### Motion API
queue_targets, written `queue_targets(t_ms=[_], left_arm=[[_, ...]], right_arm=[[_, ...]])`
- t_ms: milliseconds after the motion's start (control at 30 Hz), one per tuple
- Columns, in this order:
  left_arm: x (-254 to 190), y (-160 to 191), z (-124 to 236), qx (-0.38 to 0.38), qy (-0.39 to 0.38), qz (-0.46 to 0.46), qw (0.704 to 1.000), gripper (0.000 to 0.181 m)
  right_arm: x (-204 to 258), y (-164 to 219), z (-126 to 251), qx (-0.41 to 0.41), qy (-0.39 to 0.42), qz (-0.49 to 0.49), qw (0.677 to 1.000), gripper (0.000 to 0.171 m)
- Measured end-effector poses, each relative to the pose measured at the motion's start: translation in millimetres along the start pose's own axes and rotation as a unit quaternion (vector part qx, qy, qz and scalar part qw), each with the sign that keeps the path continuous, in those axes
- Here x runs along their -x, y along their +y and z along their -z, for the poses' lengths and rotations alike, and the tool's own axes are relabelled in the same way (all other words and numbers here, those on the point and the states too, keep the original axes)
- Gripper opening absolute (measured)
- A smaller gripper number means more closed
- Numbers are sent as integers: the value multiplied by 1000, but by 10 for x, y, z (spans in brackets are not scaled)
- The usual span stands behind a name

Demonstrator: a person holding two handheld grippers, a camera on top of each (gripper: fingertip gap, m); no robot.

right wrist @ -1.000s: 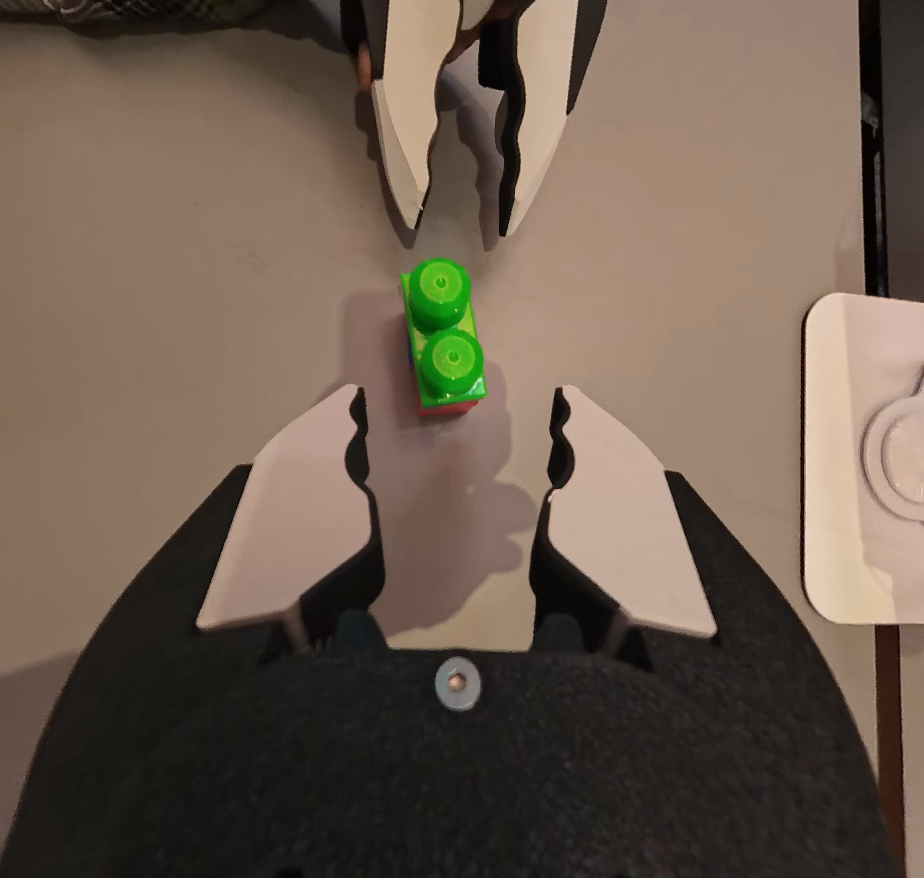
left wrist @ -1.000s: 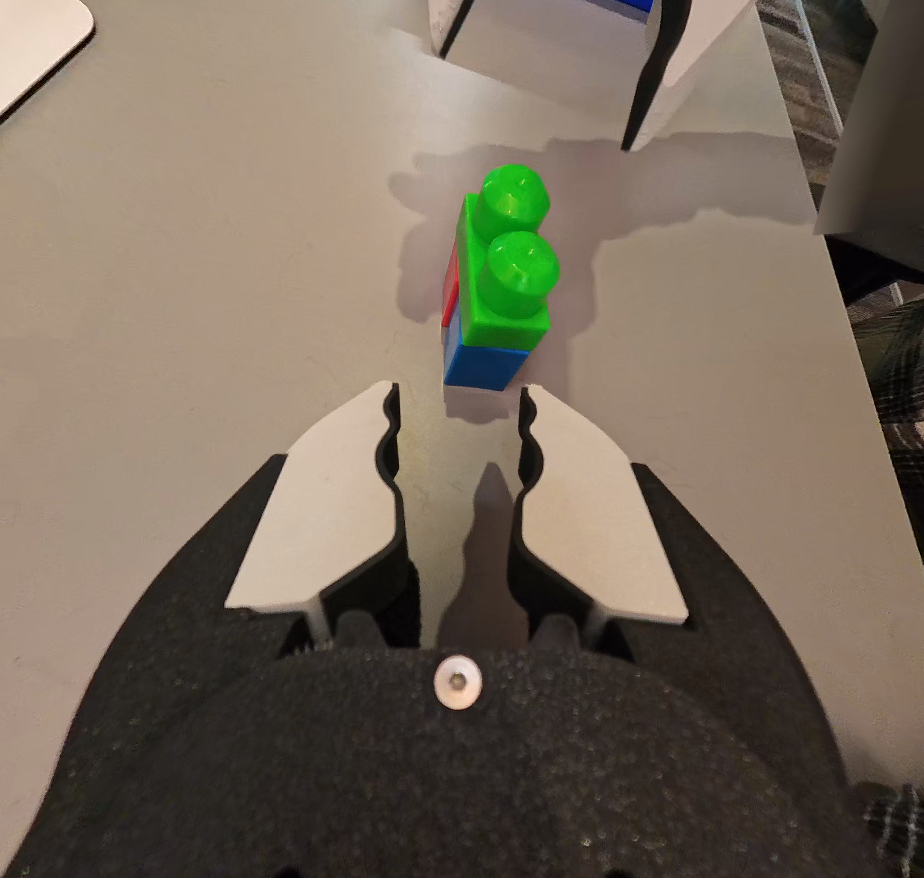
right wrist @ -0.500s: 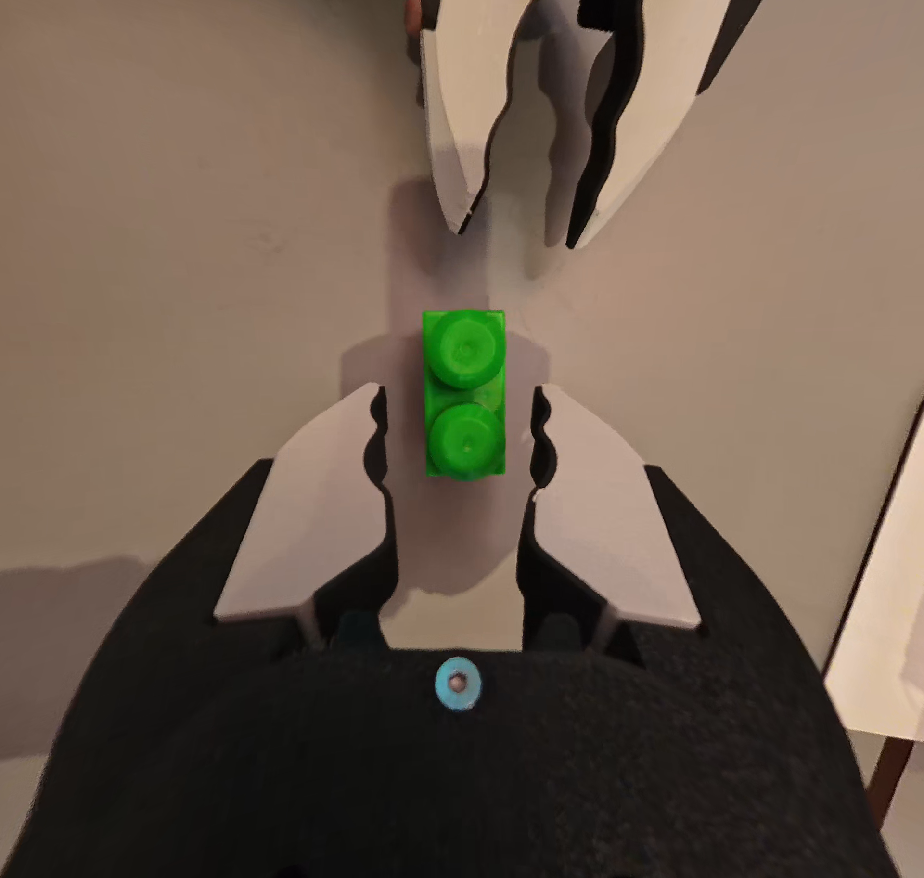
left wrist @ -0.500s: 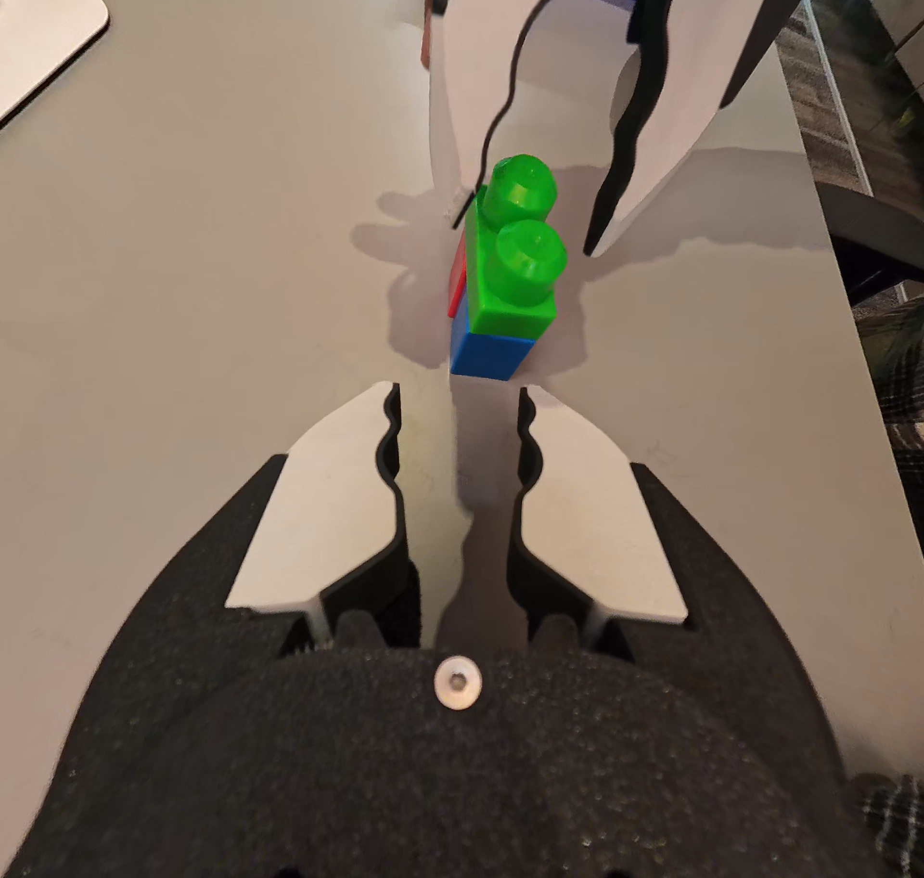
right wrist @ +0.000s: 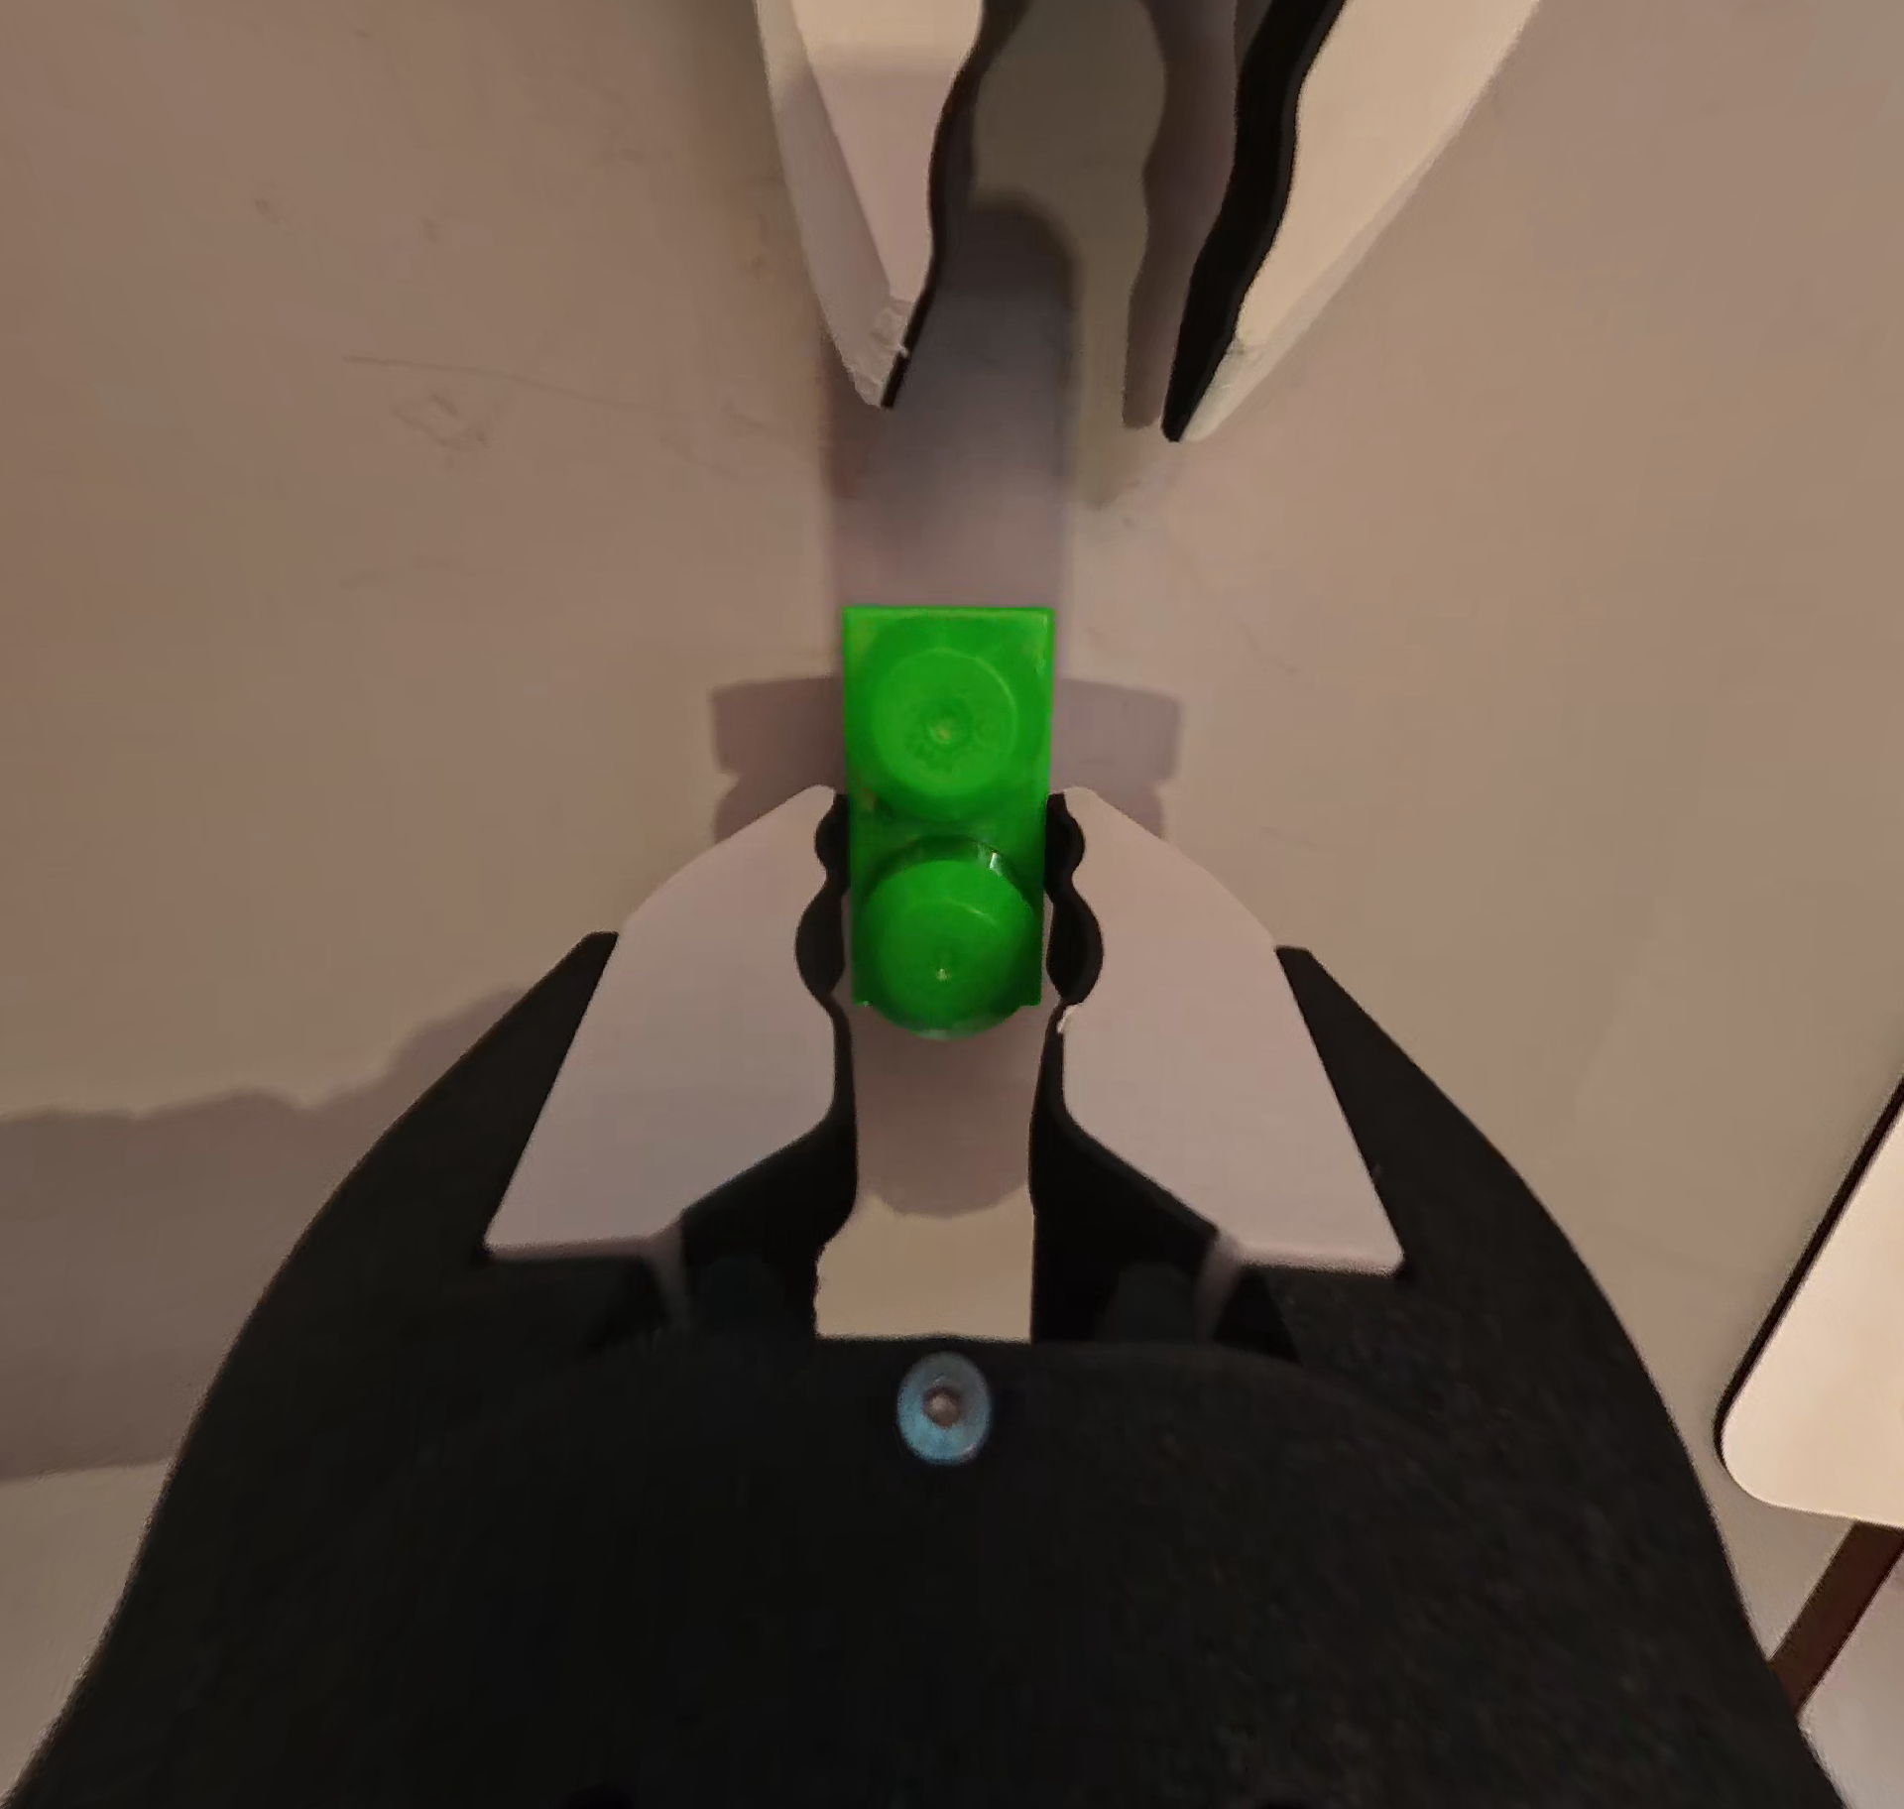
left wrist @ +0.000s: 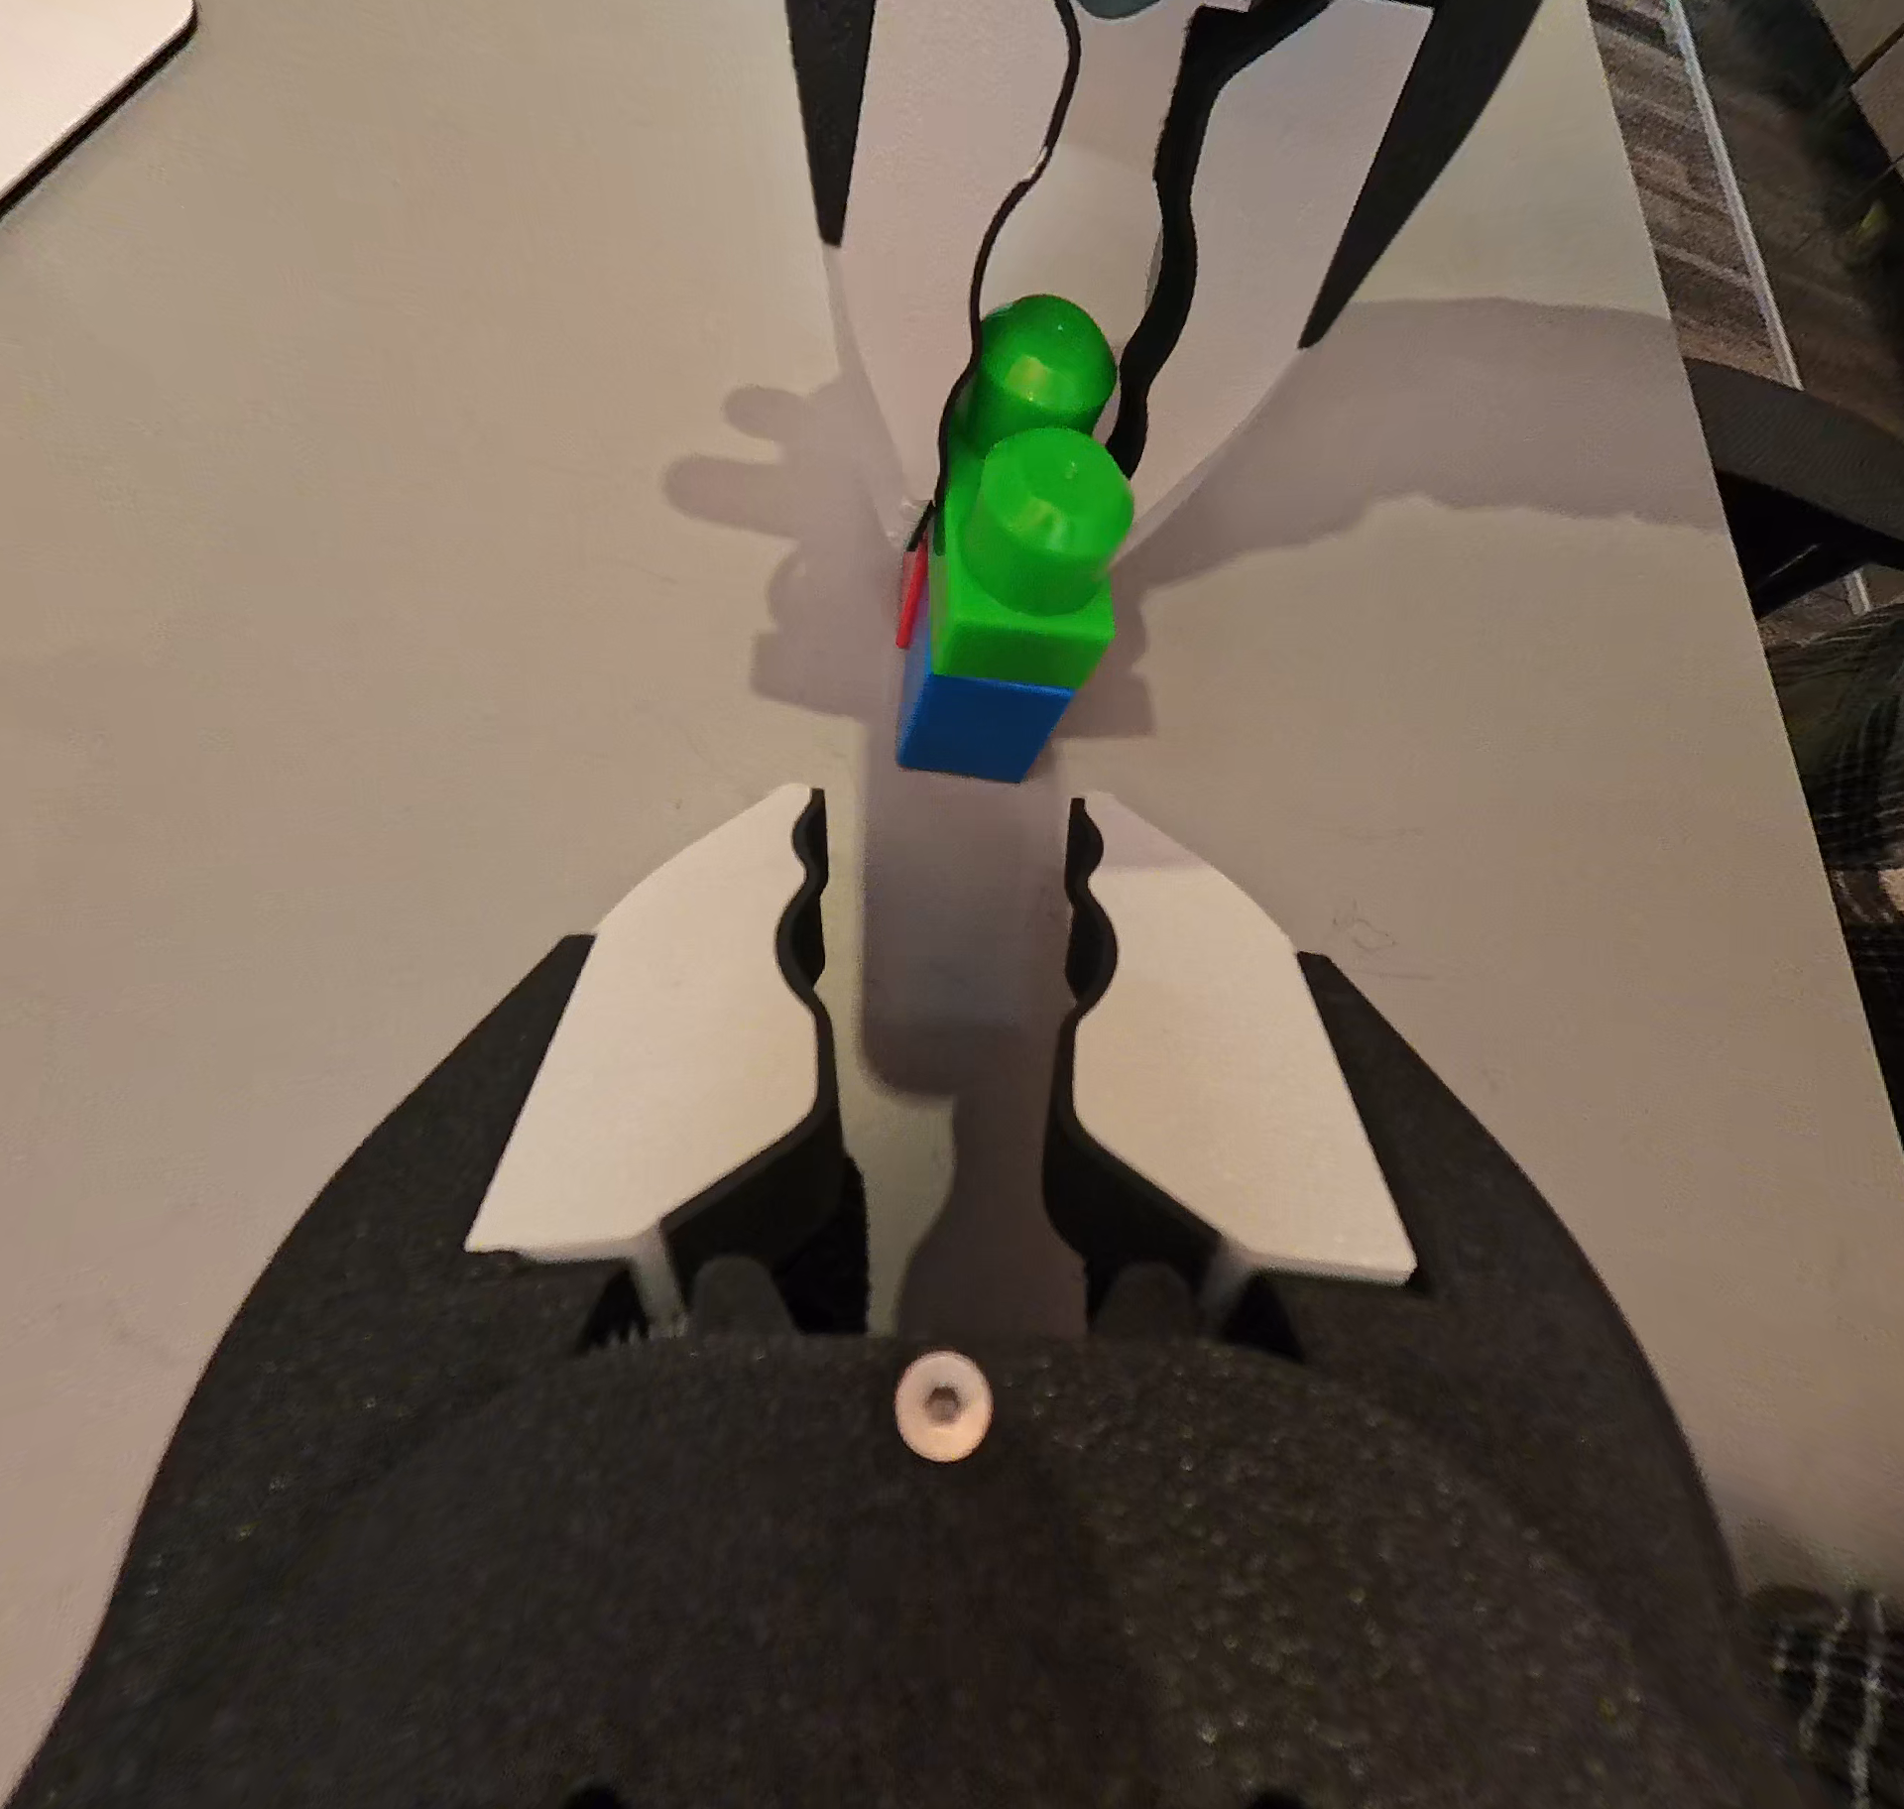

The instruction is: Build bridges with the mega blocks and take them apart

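A green two-stud block (left wrist: 1020, 626) sits on top of a blue block (left wrist: 979, 729), with a sliver of a red block (left wrist: 912, 605) showing behind on the left. My left gripper (left wrist: 946, 812) is open and empty, its tips just short of the blue block. My right gripper (left wrist: 1030, 502) comes down from the far side and is shut on the green block. In the right wrist view the green block (right wrist: 943, 729) is seen from above, with my right gripper (right wrist: 943, 812) clamping its long sides at the near stud. The left gripper (right wrist: 1030, 410) is open beyond it. The lower blocks are hidden there.
The blocks stand on a grey table (left wrist: 412, 523). A white rounded tray lies at the far left in the left wrist view (left wrist: 62, 39) and at the right in the right wrist view (right wrist: 1834, 1327). The table's edge (left wrist: 1690, 544) runs along the right. Across from one pair of fingers to the other is roughly 6 cm.
My right gripper has come down over the green block and closed on its sides. My left gripper has stayed open and edged slightly nearer the blue block.
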State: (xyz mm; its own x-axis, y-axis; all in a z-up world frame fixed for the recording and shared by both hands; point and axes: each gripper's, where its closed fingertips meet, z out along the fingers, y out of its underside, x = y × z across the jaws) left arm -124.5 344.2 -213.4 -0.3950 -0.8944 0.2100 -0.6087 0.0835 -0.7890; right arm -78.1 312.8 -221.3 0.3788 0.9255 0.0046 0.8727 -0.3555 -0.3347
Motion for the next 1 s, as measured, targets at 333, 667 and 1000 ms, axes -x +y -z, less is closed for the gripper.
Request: queue_targets(t_ms=[333, 667, 1000], left_arm=[[-27, -174, -92, -36, -4, -15, 999, 50], [114, -483, -204, -82, -103, -54, 990, 83], [306, -747, 14, -141, -223, -65, 962, 94]], right_arm=[[-76, 36, 431, -78, -19, -88, 993, 35], [-170, -137, 851, -185, -3, -193, 964, 35], [-337, -265, 1036, -224, 25, -295, 929, 35]])
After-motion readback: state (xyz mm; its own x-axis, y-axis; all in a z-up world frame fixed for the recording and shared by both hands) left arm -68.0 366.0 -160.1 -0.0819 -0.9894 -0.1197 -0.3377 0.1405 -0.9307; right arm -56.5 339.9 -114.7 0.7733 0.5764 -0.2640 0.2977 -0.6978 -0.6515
